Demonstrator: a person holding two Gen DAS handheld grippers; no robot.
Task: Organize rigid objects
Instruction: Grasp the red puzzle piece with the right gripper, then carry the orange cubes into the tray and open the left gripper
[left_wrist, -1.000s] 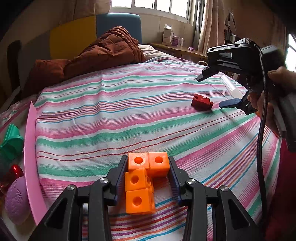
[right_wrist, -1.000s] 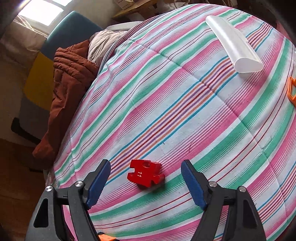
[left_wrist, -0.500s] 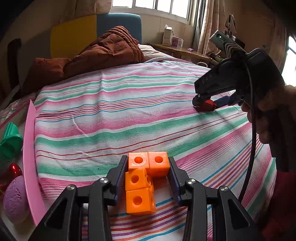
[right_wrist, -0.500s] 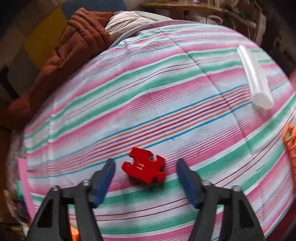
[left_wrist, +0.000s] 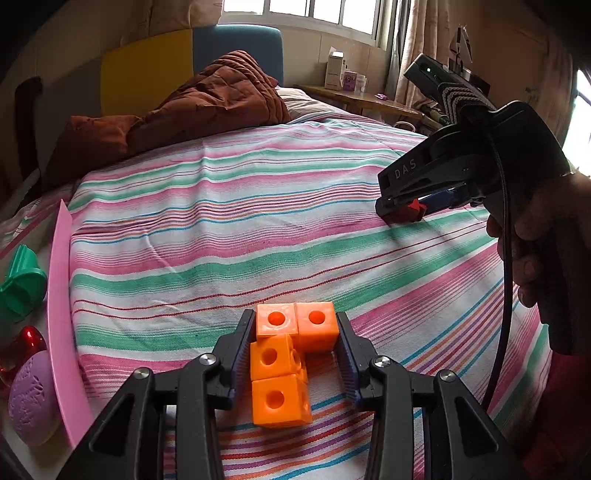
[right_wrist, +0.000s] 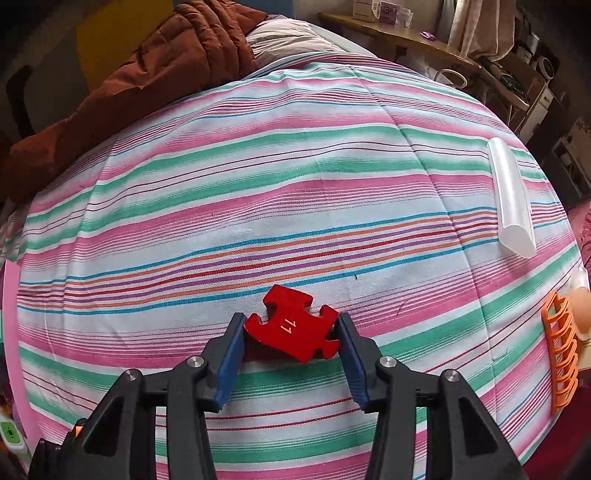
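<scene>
My left gripper (left_wrist: 295, 341) is shut on an orange piece of linked cubes (left_wrist: 286, 363), held low over the striped bed cover. My right gripper (right_wrist: 291, 338) is shut on a red puzzle-shaped block marked 11 (right_wrist: 291, 328), which rests on the cover. In the left wrist view the right gripper (left_wrist: 400, 214) is at the right, tilted down, with the red block (left_wrist: 408, 212) between its jaws.
A clear half-round tube (right_wrist: 511, 199) lies at the right. An orange rack (right_wrist: 561, 354) sits at the right edge. A pink tray rim (left_wrist: 61, 314), a green cup (left_wrist: 22, 282) and a purple ball (left_wrist: 31, 397) are at the left. A brown quilt (left_wrist: 207, 99) lies at the bed's far end.
My right gripper came down around the red block and closed on it. My left gripper kept still with the orange cubes.
</scene>
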